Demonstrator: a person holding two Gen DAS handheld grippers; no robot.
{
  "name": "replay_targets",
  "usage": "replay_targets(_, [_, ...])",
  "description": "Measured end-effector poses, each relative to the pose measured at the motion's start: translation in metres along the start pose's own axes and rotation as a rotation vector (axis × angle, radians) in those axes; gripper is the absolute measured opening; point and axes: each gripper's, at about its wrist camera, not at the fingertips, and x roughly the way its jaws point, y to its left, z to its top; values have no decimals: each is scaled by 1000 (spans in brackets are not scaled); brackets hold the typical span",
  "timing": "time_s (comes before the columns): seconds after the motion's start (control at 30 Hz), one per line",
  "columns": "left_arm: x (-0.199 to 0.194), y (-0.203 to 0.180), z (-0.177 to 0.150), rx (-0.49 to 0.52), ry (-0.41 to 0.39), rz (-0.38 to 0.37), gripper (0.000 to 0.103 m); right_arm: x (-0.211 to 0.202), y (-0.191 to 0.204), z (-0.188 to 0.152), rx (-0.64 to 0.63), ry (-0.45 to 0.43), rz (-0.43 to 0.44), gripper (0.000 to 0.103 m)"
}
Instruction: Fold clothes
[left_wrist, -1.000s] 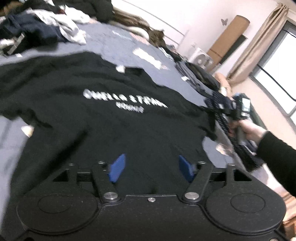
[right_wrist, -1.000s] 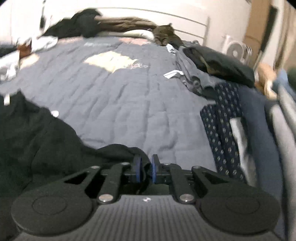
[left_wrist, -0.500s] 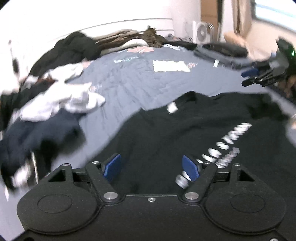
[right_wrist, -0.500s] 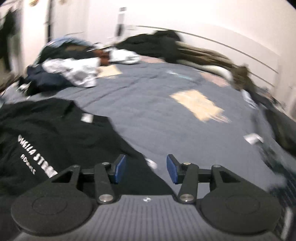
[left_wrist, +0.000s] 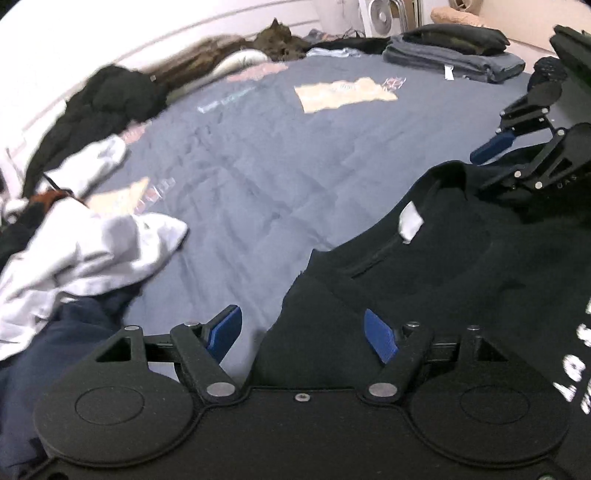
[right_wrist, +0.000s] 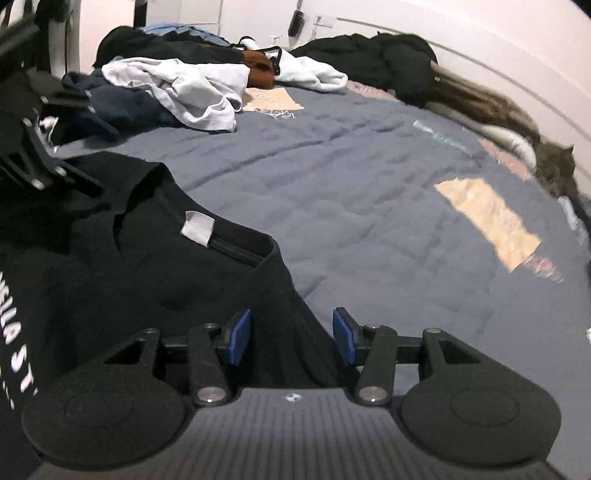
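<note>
You have the black printed T-shirt (left_wrist: 461, 273) spread flat on the blue-grey quilt (left_wrist: 280, 162) so its shoulders can be taken, left gripper (left_wrist: 303, 334) and right gripper (right_wrist: 291, 334) both open, nothing pinched, a shoulder edge lying between each pair.

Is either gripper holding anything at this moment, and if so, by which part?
Nothing is held. The left gripper and right gripper are both open over the black T-shirt, near its shoulders; no pad presses the fabric.

A tabby cat (right_wrist: 556, 168) lies beside the white fan (left_wrist: 380, 11).
</note>
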Motion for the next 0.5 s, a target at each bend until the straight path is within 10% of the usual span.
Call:
replay_targets(0.07, [9,3,-2,-18,21,-62,33,8,-3,0,45,8,7,30])
replay_targets(0.17, [11,8,-3,-56,12,-104,9,13,-7,1,106,-14,11,8])
replay_targets(0.5, [28,26,23,-196,-75,-15,12,18,-36,15,283,-131,-99,6])
